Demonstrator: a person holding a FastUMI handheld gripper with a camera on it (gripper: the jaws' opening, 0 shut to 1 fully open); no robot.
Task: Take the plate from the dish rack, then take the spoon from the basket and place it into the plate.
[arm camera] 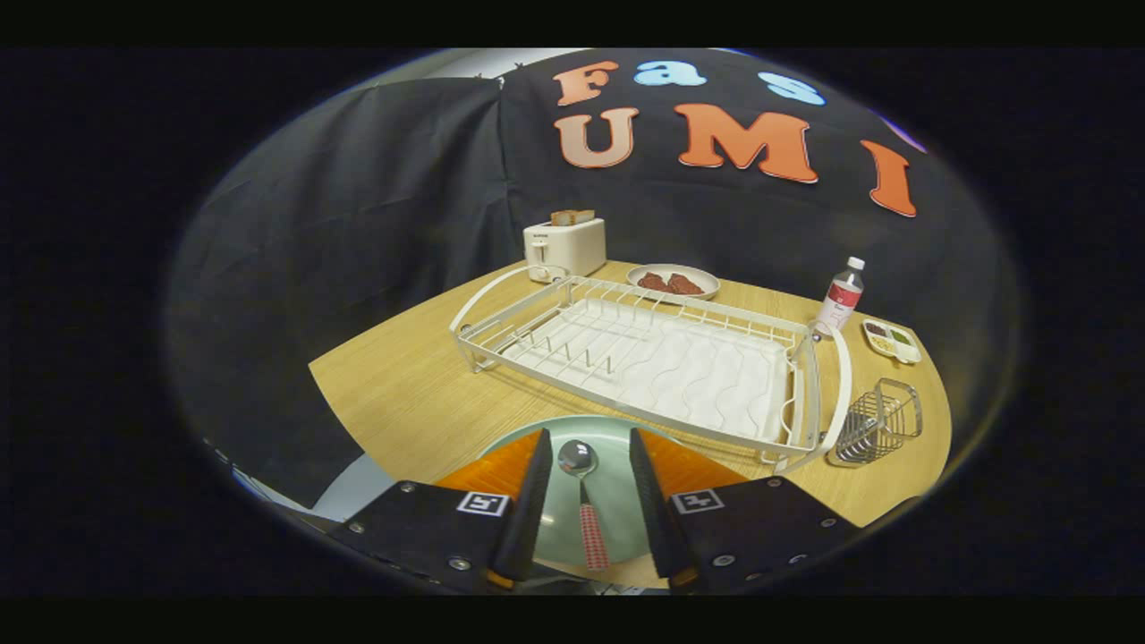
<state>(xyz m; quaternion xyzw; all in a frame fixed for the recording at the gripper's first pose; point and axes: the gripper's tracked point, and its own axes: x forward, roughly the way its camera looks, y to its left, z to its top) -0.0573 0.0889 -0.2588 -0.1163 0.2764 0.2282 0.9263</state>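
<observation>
Fingers [535, 501] of gripper [586, 501] spread wide, gripping nothing; between them spoon [583, 501] lying in plate [617, 510]; beyond, dish rack [644, 358], basket [877, 422] alongside.

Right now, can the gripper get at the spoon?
Probably yes: the spoon lies on the plate between the open gripper fingers, nothing covering it.

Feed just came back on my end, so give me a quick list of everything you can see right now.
Plate: 1, pale green, between the fingers.
Spoon: 1, silver bowl, red-checked handle, lying in the plate.
Dish rack: 1, white, beyond the plate.
Basket: 1, wire, right of the rack.
Toaster: 1, white, behind the rack.
Food dish: 1, white, beside the toaster.
Bottle: 1, clear, white cap.
Small tray: 1, white, near the bottle.
Table: 1, wood.
Gripper: 1, open, fingers either side of the spoon.
</observation>
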